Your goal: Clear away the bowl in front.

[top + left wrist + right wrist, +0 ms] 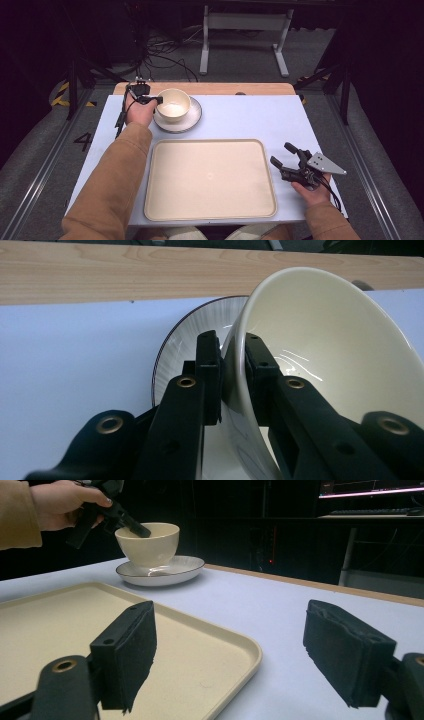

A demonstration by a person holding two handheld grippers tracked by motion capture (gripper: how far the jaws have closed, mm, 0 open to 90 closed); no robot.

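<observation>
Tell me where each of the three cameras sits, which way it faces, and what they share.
High view: above the person's side, looking forward and down on the table; both sleeved forearms, left gripper and right gripper show.
Left gripper view: rides the left gripper, facing the far wooden edge; its jaws pinch the bowl wall over the saucer.
Right gripper view: rides the right gripper, low, looking across the tray; its jaws stand apart, the left hand farther off.
Shared: bowl and saucer appear in all three.

Left hand-held gripper (152,99) reached far forward, jaws clamped, right hand-held gripper (289,161) near, jaws spread wide
</observation>
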